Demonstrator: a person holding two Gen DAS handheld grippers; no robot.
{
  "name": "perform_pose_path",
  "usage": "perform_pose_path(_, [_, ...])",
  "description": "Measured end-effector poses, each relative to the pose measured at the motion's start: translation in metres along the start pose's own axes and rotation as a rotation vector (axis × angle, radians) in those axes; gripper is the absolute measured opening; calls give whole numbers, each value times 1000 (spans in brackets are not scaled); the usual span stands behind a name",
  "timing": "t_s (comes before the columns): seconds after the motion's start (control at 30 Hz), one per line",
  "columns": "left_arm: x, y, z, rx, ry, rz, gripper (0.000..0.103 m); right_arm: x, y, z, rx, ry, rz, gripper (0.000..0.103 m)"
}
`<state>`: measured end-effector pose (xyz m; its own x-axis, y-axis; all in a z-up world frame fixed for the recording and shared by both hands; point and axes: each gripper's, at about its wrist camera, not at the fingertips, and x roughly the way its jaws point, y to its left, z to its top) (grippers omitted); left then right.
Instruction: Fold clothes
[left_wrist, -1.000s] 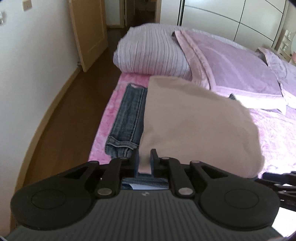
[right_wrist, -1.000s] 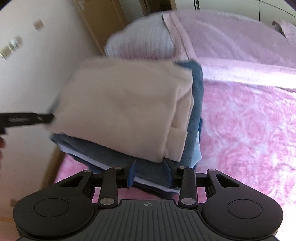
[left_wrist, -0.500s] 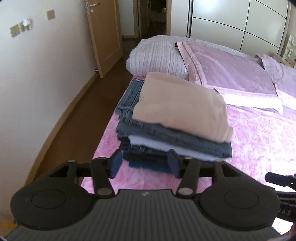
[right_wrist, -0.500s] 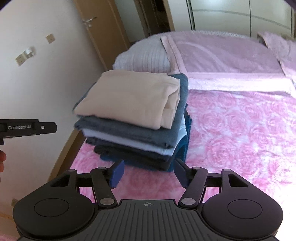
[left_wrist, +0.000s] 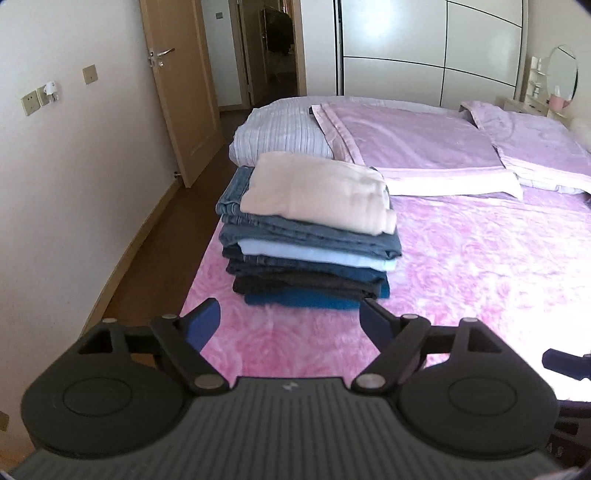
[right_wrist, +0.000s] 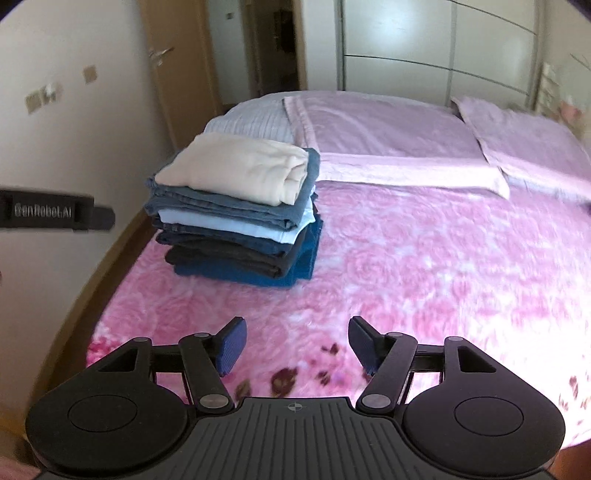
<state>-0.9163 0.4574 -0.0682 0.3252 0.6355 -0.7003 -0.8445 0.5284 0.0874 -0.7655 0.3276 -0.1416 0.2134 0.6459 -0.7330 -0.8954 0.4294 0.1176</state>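
Observation:
A stack of folded clothes (left_wrist: 310, 258) sits near the left edge of the bed, with a beige garment (left_wrist: 317, 192) on top of jeans and dark pieces. My left gripper (left_wrist: 290, 314) hangs in front of the stack and apart from it. Its jaws are opening wide and hold nothing. In the right wrist view the same stack (right_wrist: 236, 236) lies ahead to the left, the beige garment (right_wrist: 236, 170) uppermost. My right gripper (right_wrist: 297, 332) is open over bare blanket, well short of the stack. The left gripper's side (right_wrist: 55, 214) shows at the left edge.
The bed carries a pink floral blanket (left_wrist: 461, 277). A striped pillow (left_wrist: 280, 133) and a folded purple quilt (left_wrist: 413, 140) lie behind the stack. A wall and a strip of wooden floor (left_wrist: 147, 240) run along the left, with an open door (left_wrist: 177, 92) and a wardrobe (left_wrist: 424, 48) beyond.
Both grippers let go of the beige garment's near edge, opened wide and drew back and up from the stack. The garment now rests flat on top.

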Motion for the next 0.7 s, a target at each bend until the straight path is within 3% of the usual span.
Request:
perform_pose_path(0.23, [-31,12,-9,30,-11,-1,79,-30,19,0,111,-3,21,65])
perform_pose_path(0.47, [-39,40,-17,57,-3,-25,79,-27,51,3,193,10,48,65])
perform_pose_path(0.7, [-29,60,-22,78,-6,-45,79,-18,87,-1,171,11,33,65])
